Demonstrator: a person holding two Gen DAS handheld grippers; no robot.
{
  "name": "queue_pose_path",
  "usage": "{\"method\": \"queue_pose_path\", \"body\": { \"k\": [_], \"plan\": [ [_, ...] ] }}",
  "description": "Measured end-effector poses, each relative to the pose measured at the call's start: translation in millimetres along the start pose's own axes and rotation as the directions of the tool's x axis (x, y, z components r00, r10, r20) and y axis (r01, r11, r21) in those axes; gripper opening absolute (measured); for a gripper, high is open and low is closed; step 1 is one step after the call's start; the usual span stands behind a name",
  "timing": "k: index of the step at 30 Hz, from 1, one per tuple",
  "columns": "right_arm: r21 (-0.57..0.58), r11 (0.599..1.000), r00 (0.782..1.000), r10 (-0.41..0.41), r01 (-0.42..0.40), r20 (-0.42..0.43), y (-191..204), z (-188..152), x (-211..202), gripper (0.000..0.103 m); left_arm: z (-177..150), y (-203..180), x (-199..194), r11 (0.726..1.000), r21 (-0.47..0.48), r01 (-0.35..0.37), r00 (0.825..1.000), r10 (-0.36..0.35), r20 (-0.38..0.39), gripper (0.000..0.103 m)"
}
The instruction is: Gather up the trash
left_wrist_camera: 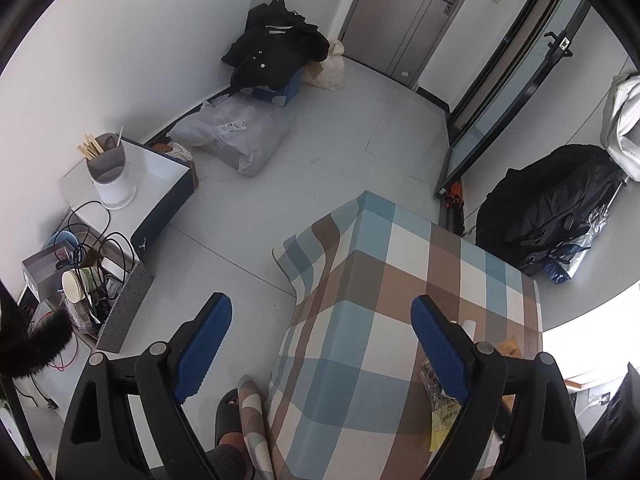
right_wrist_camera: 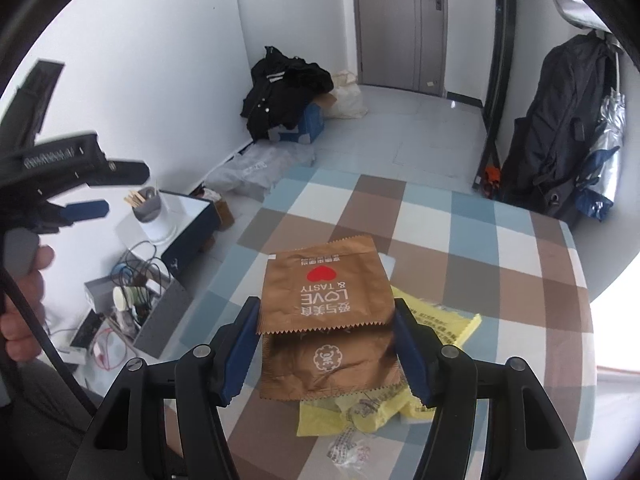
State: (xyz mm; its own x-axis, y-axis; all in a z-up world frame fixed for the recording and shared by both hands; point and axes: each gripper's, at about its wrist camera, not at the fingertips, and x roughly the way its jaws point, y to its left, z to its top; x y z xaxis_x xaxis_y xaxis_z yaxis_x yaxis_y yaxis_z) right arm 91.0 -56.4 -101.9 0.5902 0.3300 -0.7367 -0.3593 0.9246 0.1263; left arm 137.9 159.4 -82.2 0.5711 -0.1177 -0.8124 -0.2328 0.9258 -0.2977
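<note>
Right gripper [right_wrist_camera: 326, 344] is clamped on the brown paper bag [right_wrist_camera: 324, 292], held just above the checked table [right_wrist_camera: 460, 240]. Left gripper [left_wrist_camera: 320, 344] gapes wide, empty, over the table's edge. Still on the table, under the bag: yellow wrapper [right_wrist_camera: 436, 320], clear wrapper [right_wrist_camera: 348, 446] (collection apparently just begun; no bin visible).

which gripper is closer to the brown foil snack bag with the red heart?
Right. The right gripper has the brown foil snack bag clamped between its blue pads. The left gripper hangs open and empty over the checked tablecloth's edge, off to the side.
</note>
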Motion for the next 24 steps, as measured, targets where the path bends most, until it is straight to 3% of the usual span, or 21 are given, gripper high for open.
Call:
{"method": "queue_pose_path", "body": {
  "k": [14,20,24],
  "plan": [
    [0.128,0.991,0.996,-0.059,0.05,0.069,-72.4,-17.8,-50.4,0.064,-15.7,-44.4,5.7,0.99,0.137,0.016,1.0,-0.014,-0.016,0.089],
    [0.197,0.975,0.994,-0.105,0.099,0.018,-112.9,-44.6,-48.6,0.064,-24.9,-73.3,8.3,0.979,0.202,0.038,0.999,-0.033,-0.029,0.089],
    [0.245,0.965,0.995,-0.078,0.091,-0.061,-132.7,-69.3,-31.2,0.065,-29.0,-89.4,11.3,0.972,0.23,0.045,0.999,-0.036,-0.041,0.089]
  ]
}}
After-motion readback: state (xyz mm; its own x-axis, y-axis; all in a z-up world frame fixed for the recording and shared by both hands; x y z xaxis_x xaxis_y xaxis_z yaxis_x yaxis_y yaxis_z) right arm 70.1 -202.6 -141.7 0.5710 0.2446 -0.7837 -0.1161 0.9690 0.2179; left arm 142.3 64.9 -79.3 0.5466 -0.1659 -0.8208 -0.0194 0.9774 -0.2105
